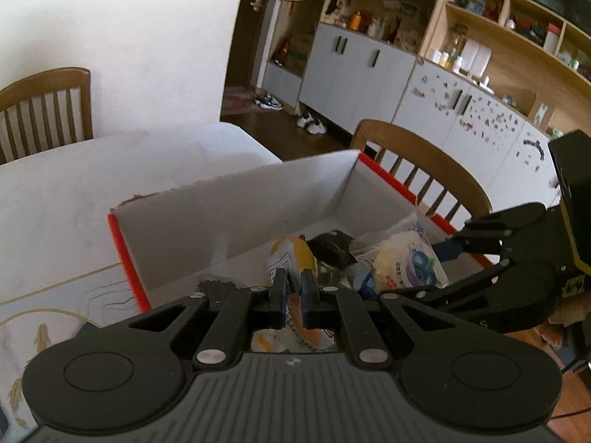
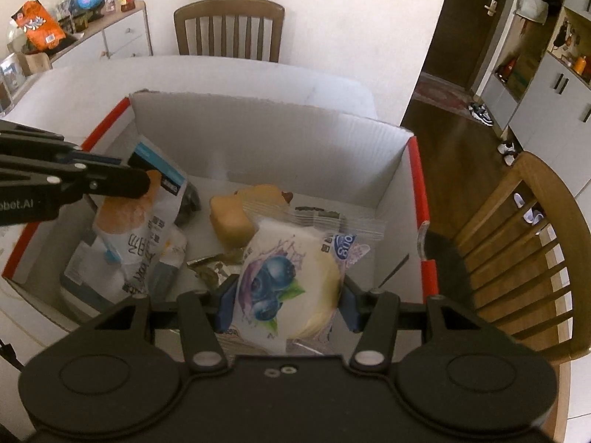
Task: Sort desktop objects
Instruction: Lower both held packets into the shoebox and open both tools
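right wrist, tongs (image 2: pixel 286 304) gripping blueberry packet (image 2: pixel 284 277)

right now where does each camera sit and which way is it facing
Left wrist: sits behind the left gripper, looking forward and down into the white cardboard box with red edges; its jaws pinch an orange-and-white snack packet, and the right gripper shows at right.
Right wrist: sits behind the right gripper, looking down into the box; its jaws clamp a clear blueberry-print pastry packet, and the left gripper enters from the left.
Shared: box, both packets, both grippers.
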Available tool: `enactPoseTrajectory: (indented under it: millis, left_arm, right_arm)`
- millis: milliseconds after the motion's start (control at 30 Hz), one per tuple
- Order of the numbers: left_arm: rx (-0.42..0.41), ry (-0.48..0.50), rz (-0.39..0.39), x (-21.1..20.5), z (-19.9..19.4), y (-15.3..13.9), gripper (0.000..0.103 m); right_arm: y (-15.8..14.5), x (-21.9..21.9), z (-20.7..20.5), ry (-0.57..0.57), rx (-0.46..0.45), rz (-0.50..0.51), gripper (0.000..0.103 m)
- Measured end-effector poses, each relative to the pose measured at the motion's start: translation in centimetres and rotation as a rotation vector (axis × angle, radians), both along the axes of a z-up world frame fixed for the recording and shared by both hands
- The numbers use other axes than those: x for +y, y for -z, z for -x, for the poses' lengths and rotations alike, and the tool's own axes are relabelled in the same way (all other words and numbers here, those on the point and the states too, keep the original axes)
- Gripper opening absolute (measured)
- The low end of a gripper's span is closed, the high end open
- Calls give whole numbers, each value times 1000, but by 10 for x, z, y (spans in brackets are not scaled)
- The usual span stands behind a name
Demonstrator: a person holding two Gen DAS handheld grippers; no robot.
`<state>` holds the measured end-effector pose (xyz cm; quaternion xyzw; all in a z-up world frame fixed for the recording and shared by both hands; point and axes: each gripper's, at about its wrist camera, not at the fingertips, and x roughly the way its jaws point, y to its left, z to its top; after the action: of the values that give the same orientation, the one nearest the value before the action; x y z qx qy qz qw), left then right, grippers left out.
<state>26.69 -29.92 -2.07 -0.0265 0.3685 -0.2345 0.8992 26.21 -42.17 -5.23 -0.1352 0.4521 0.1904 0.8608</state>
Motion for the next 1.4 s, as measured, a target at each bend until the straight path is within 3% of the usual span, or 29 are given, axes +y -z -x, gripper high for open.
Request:
enactPoseTrajectory:
  millis: [567, 1100, 1167, 1400]
  left_arm:
    - [115, 20, -34, -9, -17, 22, 6]
    - [127, 8, -79, -16, -21, 23, 6]
    - [127, 2, -80, -14, -21, 23, 6]
    - [113, -8, -87, -11, -19, 19, 7]
  right_arm:
    - [20, 5, -11, -20, 59, 11, 54]
    - [26, 2, -14, -22, 83, 10, 56]
    - [25, 1, -13, -18, 76, 4, 66]
    - [13, 0, -10, -12, 46, -9, 67]
